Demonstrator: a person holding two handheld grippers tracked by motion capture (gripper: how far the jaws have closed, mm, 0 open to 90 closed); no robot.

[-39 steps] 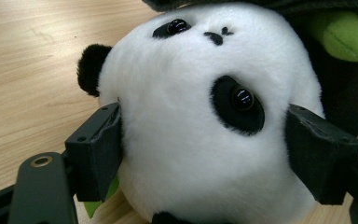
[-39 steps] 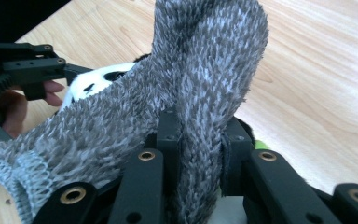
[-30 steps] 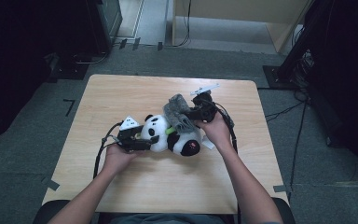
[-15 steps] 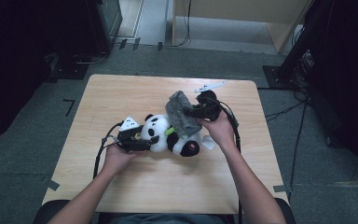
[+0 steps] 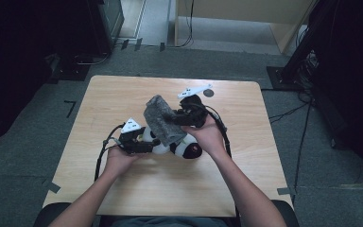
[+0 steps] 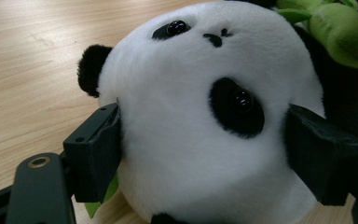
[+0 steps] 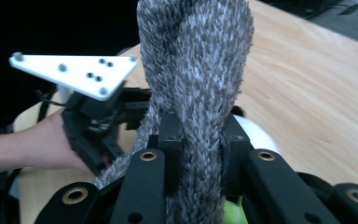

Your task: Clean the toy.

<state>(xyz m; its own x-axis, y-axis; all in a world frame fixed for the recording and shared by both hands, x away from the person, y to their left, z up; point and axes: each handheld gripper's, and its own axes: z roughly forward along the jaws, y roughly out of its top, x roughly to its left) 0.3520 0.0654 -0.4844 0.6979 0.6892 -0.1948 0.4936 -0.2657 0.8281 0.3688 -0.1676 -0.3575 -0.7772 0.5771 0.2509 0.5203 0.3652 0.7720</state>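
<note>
Since a second ago, we see the grey fuzzy cloth (image 5: 161, 119) lifted higher and drawn leftward over the plush panda (image 5: 177, 146), which lies at the middle of the wooden table (image 5: 246, 179). The right gripper (image 7: 196, 135) pinches the cloth tight between its jaws, a bunched fold rising above them. The left gripper (image 6: 200, 140) clamps the panda's white head on both sides. A green plush piece (image 6: 340, 28) sits against the panda's body.
</note>
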